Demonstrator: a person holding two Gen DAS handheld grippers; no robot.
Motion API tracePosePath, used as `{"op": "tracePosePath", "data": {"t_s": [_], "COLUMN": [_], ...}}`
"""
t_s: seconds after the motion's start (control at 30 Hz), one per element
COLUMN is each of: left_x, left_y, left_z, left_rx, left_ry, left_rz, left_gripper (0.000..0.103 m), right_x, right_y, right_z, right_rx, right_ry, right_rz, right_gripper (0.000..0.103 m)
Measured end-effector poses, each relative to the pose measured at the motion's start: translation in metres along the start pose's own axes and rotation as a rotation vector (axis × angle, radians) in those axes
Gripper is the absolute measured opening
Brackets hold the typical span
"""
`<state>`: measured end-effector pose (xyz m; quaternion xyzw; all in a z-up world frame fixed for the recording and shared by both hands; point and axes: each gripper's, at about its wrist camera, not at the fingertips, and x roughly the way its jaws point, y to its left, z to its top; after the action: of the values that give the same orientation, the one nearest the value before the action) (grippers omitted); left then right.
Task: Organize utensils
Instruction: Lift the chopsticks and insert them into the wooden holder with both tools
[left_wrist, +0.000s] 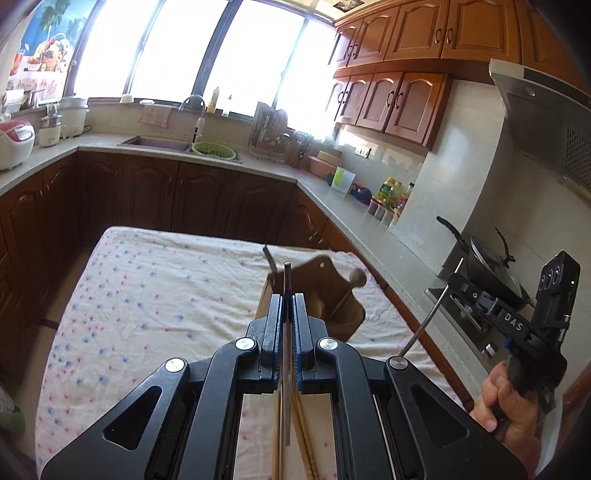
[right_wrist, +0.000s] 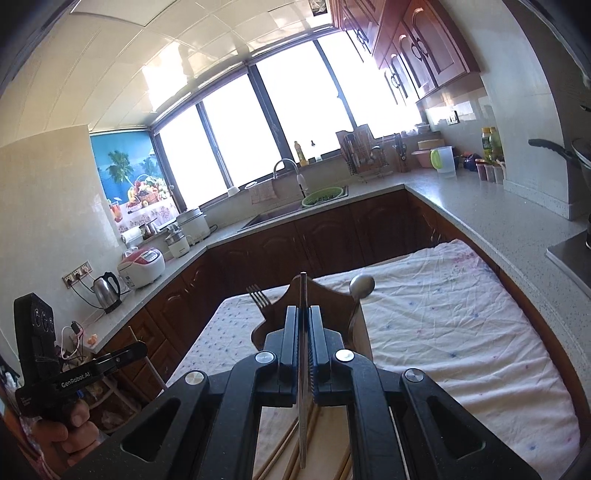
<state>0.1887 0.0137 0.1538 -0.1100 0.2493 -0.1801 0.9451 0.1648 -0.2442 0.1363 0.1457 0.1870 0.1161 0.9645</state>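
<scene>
The metal chopstick (left_wrist: 287, 280) clamped in the left gripper (left_wrist: 287, 314) is poking out past the fingertips, its lower end running back under the body beside wooden chopsticks (left_wrist: 303, 435) cut off at the near edge. The right gripper (right_wrist: 303, 325) is pinching a second metal chopstick (right_wrist: 303, 291) the same way, its near end lying among more wooden sticks (right_wrist: 280, 454) half hidden beneath it. The wooden holder (right_wrist: 332, 299), just beyond both grippers on the floral cloth (left_wrist: 147, 288), is keeping a fork (right_wrist: 258, 297) and a spoon (right_wrist: 362, 286), though its compartments are being blocked from sight; "DAS" and "GenRobot.AI" are showing on the gripper bodies.
</scene>
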Motion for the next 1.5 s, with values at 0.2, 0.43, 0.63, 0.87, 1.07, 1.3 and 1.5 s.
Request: {"op": "tracePosePath", "data": {"t_s": [0.2, 0.43, 0.63, 0.87, 1.07, 1.3, 1.5], "left_x": [0.022, 0.067, 0.102, 0.128, 0.143, 0.144, 0.144], "left_y": [-0.01, 0.0, 0.016, 0.02, 0.018, 0.018, 0.018], "left_z": [0.049, 0.07, 0.045, 0.014, 0.0, 0.001, 0.003], "left_rx": [0.006, -0.049, -0.108, -0.097, -0.066, -0.059, -0.054], "left_ry": [-0.116, -0.189, -0.192, -0.129, -0.071, -0.064, -0.046], "left_rz": [0.029, 0.066, 0.077, 0.082, 0.092, 0.092, 0.084], "left_gripper": [0.004, 0.004, 0.004, 0.004, 0.005, 0.006, 0.006], "right_x": [0.021, 0.056, 0.085, 0.105, 0.116, 0.115, 0.115], "right_y": [-0.003, -0.012, -0.019, -0.027, -0.036, -0.041, -0.043], "right_z": [0.048, 0.063, 0.038, 0.004, -0.009, -0.007, -0.006], "right_rx": [-0.008, -0.004, 0.027, 0.021, 0.032, 0.046, 0.06], "right_ry": [-0.12, -0.18, -0.18, -0.139, -0.081, -0.057, -0.05], "right_rz": [-0.027, -0.081, -0.094, -0.117, -0.13, -0.126, -0.117], "right_gripper": [0.005, 0.005, 0.005, 0.005, 0.005, 0.005, 0.01]}}
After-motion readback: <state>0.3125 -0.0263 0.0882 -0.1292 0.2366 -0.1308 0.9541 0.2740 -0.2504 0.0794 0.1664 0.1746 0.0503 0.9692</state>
